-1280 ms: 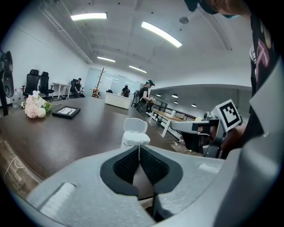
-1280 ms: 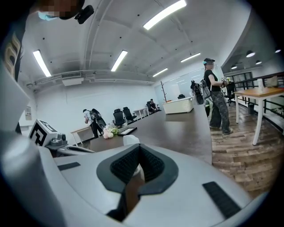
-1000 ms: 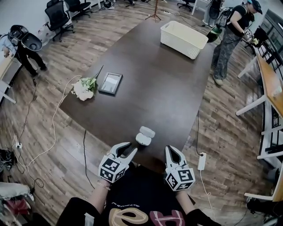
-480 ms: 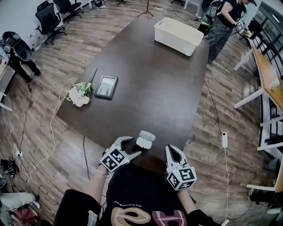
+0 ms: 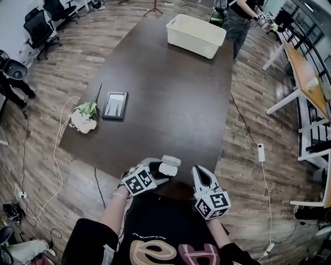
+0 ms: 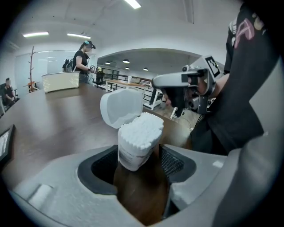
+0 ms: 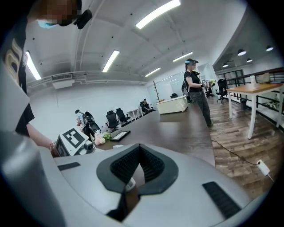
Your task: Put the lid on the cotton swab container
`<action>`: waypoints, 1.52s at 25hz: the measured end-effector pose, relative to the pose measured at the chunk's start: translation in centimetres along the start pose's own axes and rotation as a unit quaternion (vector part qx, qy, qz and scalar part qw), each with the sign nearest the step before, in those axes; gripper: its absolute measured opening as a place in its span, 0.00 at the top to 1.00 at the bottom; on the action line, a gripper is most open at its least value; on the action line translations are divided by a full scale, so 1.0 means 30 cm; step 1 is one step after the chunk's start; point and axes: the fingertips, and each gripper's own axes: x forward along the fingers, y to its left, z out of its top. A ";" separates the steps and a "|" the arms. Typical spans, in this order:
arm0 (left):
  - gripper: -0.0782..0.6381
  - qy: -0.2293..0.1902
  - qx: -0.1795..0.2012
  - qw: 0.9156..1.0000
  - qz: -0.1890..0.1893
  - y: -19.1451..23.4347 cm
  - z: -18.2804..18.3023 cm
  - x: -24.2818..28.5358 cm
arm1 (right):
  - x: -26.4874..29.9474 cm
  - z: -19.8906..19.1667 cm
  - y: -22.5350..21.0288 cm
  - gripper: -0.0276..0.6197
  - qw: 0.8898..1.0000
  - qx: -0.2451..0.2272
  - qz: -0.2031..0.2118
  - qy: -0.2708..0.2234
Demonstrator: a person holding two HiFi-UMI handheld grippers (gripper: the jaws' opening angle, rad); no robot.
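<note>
The cotton swab container (image 5: 166,169) stands near the front edge of the dark table (image 5: 170,98), full of white swabs (image 6: 138,129). Its hinged lid (image 6: 120,106) stands open at the back, seen in the head view as a white lid (image 5: 172,161). My left gripper (image 5: 156,172) reaches in from the left, and its jaws stand open on either side of the container (image 6: 133,153). A strip of table shows between the container and the right pad (image 6: 172,162). My right gripper (image 5: 200,177) is shut and empty, a little to the right of the container, and the right gripper (image 6: 156,82) also shows in the left gripper view.
A white basket (image 5: 195,35) sits at the table's far end, with a person (image 5: 239,14) standing beyond it. A picture frame (image 5: 115,105) and a bunch of flowers (image 5: 84,116) lie at the left edge. Cables and a power strip (image 5: 260,152) run across the wood floor.
My left gripper moved forward and right, opened wide, and now straddles the container. The right gripper barely moved. The head camera shifted, so the table sits lower left in view.
</note>
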 end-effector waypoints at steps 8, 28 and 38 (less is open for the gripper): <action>0.50 -0.018 0.005 1.000 0.008 0.018 0.009 0.019 | 0.065 0.024 -0.018 0.95 1.000 0.011 -0.012 0.003; 0.52 -0.005 0.016 1.000 0.003 0.015 -0.007 0.023 | 0.287 -0.067 0.012 0.95 0.981 0.120 0.109 0.108; 0.52 -0.007 0.019 1.000 0.010 0.017 -0.006 0.024 | 0.241 -0.102 0.127 0.95 0.968 0.115 0.183 0.130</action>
